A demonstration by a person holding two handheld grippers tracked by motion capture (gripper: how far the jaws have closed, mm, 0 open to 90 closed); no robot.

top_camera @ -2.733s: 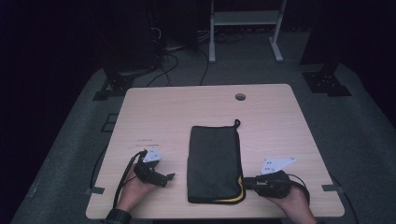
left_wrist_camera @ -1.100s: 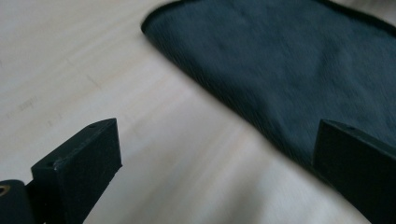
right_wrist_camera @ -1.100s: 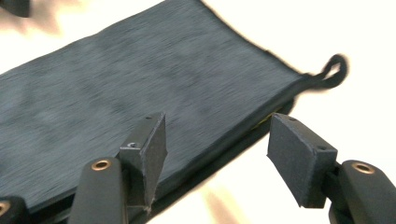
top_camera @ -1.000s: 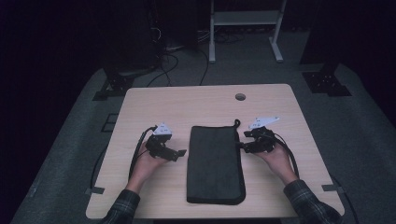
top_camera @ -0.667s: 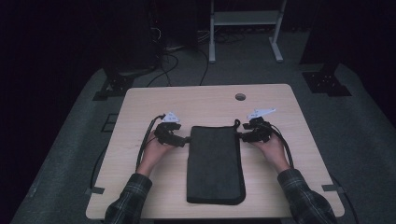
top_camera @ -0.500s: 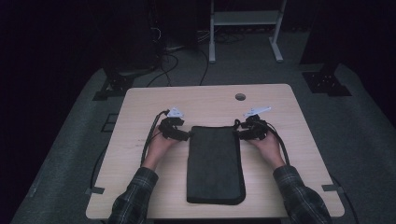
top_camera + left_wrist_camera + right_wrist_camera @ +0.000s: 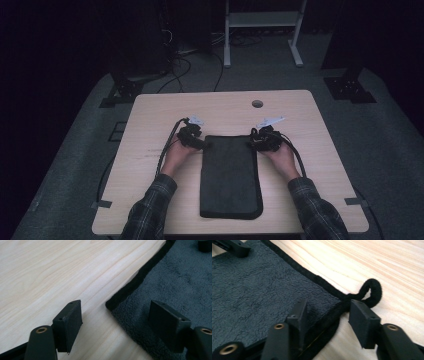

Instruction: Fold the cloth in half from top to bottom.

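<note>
A dark grey folded towel (image 7: 230, 175) with black edging lies lengthwise on the wooden table (image 7: 150, 125). My left gripper (image 7: 204, 145) is at its far left corner. In the left gripper view the left gripper (image 7: 116, 307) straddles that corner: one jaw rests over bare wood (image 7: 50, 270), the other over the towel (image 7: 180, 282), with no pad pressing. My right gripper (image 7: 252, 144) is at the far right corner. Its jaws (image 7: 329, 305) bracket the hem beside the hanging loop (image 7: 372, 290), still apart. Both grippers' jaws have just been closing.
A round cable hole (image 7: 257, 103) sits in the table's far side. A cable (image 7: 167, 145) trails from the left gripper toward the table's left edge. Another cable (image 7: 297, 152) runs along the right hand. Stands and cords cover the dark floor beyond.
Both hands have slid away from the person along the towel's sides to its far corners and come down lower. The towel has not moved.
</note>
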